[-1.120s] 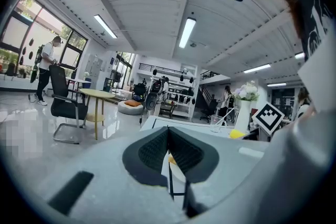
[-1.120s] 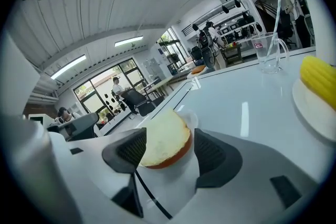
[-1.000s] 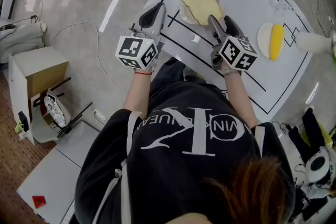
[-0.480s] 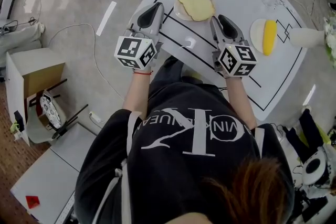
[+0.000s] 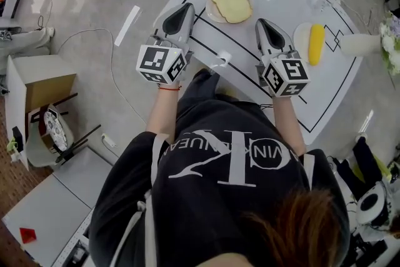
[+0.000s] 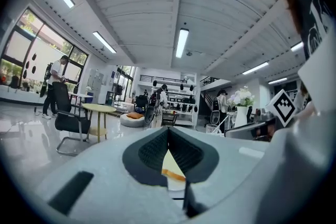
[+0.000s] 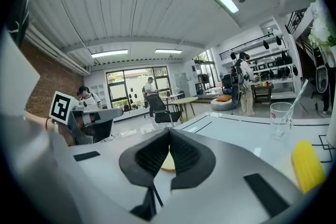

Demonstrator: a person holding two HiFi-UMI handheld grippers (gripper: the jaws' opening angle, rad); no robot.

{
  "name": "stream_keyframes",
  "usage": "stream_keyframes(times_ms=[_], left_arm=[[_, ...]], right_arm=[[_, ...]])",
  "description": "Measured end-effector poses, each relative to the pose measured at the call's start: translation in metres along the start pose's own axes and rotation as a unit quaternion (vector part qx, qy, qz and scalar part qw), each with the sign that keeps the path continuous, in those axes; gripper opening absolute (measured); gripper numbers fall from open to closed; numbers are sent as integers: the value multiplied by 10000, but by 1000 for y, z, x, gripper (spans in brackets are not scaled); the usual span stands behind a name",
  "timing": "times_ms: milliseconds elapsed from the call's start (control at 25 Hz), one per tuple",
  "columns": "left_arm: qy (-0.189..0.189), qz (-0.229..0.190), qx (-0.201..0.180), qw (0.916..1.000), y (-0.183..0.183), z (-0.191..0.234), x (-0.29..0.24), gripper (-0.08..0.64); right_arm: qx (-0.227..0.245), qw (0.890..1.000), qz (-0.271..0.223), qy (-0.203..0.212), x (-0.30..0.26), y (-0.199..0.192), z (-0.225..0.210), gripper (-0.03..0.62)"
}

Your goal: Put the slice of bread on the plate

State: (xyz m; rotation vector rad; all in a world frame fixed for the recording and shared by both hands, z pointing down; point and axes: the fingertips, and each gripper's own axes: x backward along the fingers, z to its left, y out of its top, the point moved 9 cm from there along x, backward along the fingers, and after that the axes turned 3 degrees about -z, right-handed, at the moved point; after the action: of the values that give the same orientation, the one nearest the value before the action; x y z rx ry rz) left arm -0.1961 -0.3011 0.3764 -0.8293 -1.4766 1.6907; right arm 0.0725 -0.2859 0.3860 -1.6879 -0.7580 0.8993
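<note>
Fingers (image 5: 269,35) of right gripper (image 5: 260,22), just closed empty, hover near bread (image 5: 231,2) on plate (image 5: 211,13).

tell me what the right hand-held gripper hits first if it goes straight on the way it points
Probably the slice of bread on its plate: the right gripper view shows it just past the shut right hand-held gripper. Depth is unclear; it might meet the table first.
</note>
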Motion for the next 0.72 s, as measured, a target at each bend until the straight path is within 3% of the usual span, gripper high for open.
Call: stream_keyframes(times_ms=[720], left_arm=[[590,-330,-254,9974,29,-20,56,9]], right_arm=[[521,9968,-458,395,37,26,15,2]])
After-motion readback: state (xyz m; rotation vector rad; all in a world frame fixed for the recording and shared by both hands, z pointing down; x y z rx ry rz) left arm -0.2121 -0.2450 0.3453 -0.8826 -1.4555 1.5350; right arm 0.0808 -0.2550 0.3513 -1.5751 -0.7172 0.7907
